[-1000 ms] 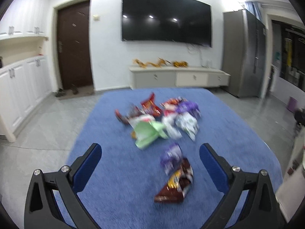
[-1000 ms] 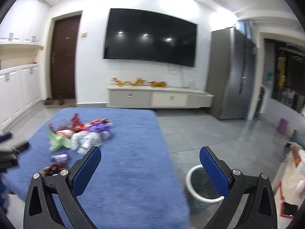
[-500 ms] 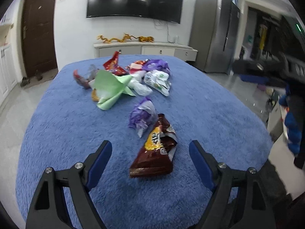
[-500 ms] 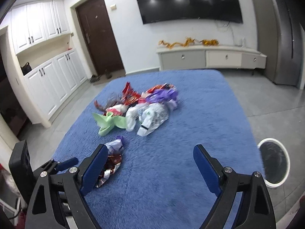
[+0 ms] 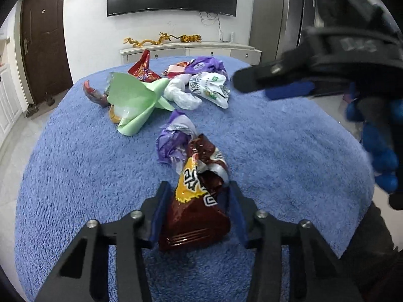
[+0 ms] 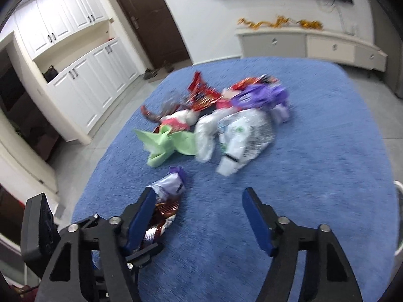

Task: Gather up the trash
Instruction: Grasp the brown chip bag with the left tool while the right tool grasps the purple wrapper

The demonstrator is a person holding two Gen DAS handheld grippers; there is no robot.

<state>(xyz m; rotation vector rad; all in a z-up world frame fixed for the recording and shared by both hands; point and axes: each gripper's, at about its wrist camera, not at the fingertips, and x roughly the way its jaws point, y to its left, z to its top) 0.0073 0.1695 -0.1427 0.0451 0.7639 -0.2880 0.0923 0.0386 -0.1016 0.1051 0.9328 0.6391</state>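
Change since earlier frames: both grippers have been lowered toward the blue rug (image 5: 75, 176); both sets of jaws have just been closing.
Left gripper (image 5: 196, 201): narrowed around the brown snack bag (image 5: 196, 201); the pads are seen at both edges of the bag, apparently pressing; the bag is not yet lifted.
Right gripper (image 6: 199, 216): half open; nothing is held between the jaws; only rug lies there.
Brown snack bag: crumpled, glossy, torn at its far end; found at 6 o'clock of the rug.
Purple wrapper (image 5: 171, 141): touching the bag at 12 o'clock.
Wrapper pile (image 5: 176, 85): green, white, red and purple pieces, at 12 o'clock, further off.
Progress: judged barely begun; no litter appears binned; every piece remains on the rug.
Bin (image 6: 399, 216): its rim is glimpsed at 3 o'clock in the right view.
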